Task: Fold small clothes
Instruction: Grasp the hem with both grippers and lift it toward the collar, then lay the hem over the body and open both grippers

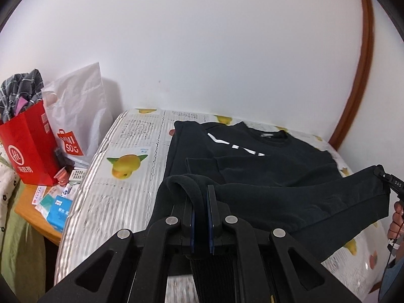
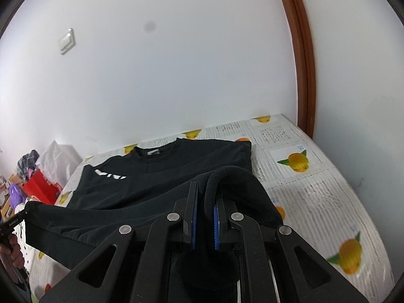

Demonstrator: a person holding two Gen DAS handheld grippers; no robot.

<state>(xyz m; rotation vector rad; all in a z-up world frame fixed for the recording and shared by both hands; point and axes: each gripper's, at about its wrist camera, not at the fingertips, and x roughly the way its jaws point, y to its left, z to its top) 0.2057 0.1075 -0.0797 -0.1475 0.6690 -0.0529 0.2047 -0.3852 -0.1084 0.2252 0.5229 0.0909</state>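
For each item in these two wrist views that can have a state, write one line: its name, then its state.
black sweatshirt: partly folded, collar end flat on the bed, hem end lifted
left gripper: shut on the sweatshirt hem
right gripper: shut on the sweatshirt hem
red paper bag: upright, open, stuffed with plaid cloth
white plastic bag: upright, crumpled

Both wrist cameras look forward along their fingers, close over the bed [image 1: 121, 197], sharing the black sweatshirt [image 1: 252, 156] and white wall [image 2: 176, 75].
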